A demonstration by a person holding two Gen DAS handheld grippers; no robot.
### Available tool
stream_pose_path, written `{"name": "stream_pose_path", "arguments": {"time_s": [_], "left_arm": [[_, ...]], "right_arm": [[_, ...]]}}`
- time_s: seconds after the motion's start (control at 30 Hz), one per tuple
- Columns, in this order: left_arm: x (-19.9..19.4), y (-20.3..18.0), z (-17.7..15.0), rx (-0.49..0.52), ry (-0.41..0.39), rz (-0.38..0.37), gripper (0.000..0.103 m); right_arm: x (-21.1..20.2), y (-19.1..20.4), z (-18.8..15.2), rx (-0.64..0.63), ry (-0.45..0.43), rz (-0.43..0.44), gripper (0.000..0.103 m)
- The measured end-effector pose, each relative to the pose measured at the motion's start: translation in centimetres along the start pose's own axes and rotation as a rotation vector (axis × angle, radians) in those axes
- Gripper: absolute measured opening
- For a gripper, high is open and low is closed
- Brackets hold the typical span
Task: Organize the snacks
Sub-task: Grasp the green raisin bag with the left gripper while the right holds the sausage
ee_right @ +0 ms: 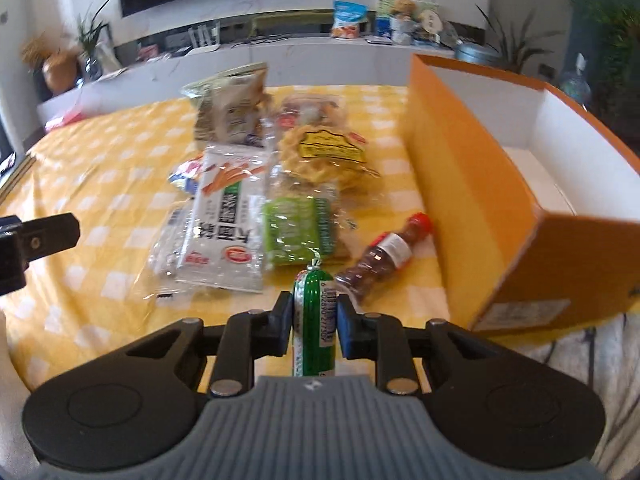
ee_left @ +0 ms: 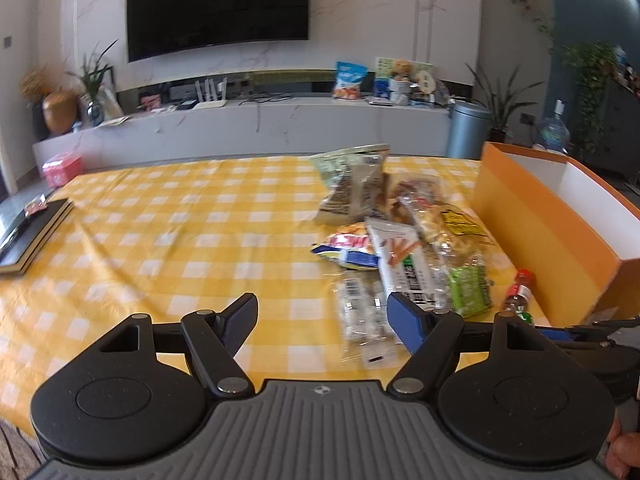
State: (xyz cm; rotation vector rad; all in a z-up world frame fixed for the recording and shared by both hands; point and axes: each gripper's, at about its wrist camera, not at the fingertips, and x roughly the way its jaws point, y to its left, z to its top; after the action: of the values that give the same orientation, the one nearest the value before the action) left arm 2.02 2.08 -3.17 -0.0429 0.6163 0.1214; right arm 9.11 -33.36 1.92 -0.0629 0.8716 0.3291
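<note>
Only the right wrist view shows the catch: the right gripper [ee_right: 313,326] has its jaws clamped on a green sausage stick [ee_right: 314,320], held low over the table's near edge. In the left wrist view that stick is barely visible; instead the left gripper [ee_left: 322,322] hangs with its jaws spread wide and empty, over the near end of the snack pile.

Just past the stick lie a small red-capped bottle [ee_right: 384,254] on its side and a green packet [ee_right: 298,230], with a white pouch printed with orange sticks [ee_right: 224,220] to their left. Further on sit a bag of yellow ring crackers [ee_right: 324,156] and an upright grey-green bag [ee_right: 230,114].

All rest on a yellow checked tablecloth [ee_left: 160,240]. An open orange box [ee_right: 500,184], white inside, stands right of the pile, near the bottle. The cloth's left half lies bare as far as a dark book [ee_left: 32,236] at its edge. Beyond are a low white console [ee_left: 256,128] and a wall television [ee_left: 218,6].
</note>
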Motion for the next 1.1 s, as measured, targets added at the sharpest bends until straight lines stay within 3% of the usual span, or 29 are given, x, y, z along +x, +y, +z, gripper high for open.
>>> {"name": "stream_pose_path", "arguments": {"time_s": [0.17,0.3,0.43,0.57,0.67,0.83,0.97,1.1], "left_arm": [[0.0,-3.0,0.3,0.125,-0.041,-0.058,0.087],[0.8,-5.0,0.8,0.184,-0.039,-0.003,0.087],[2.2,-5.8,1.3,0.228,-0.027,-0.005,0.088],[3.9,-6.0,1.8,0.217,0.036,-0.152,0.089],[5.2,-6.0,2.5,0.182,0.092,-0.206,0.089],[7.1,-6.9,3.2,0.228,0.152,-0.219,0.089],[8.3,-7.4,3.8,0.234,0.201,-0.283,0.089],[9.1,-8.5,4.6,0.320,0.158,-0.254,0.092]], "right_arm": [[0.5,-0.8,-0.1,0.036,0.027,0.052,0.021],[0.7,-0.6,-0.4,0.030,0.026,0.080,0.021],[0.6,-1.6,-0.4,0.091,0.017,0.115,0.021],[0.8,-2.2,-0.3,0.138,0.025,0.140,0.021],[0.9,-2.5,-0.5,0.161,0.034,0.160,0.021],[0.6,-3.1,-0.7,0.194,0.023,0.184,0.021],[0.2,-3.1,-0.8,0.189,0.005,0.185,0.021],[0.0,-3.3,-0.9,0.194,0.007,0.179,0.021]]}}
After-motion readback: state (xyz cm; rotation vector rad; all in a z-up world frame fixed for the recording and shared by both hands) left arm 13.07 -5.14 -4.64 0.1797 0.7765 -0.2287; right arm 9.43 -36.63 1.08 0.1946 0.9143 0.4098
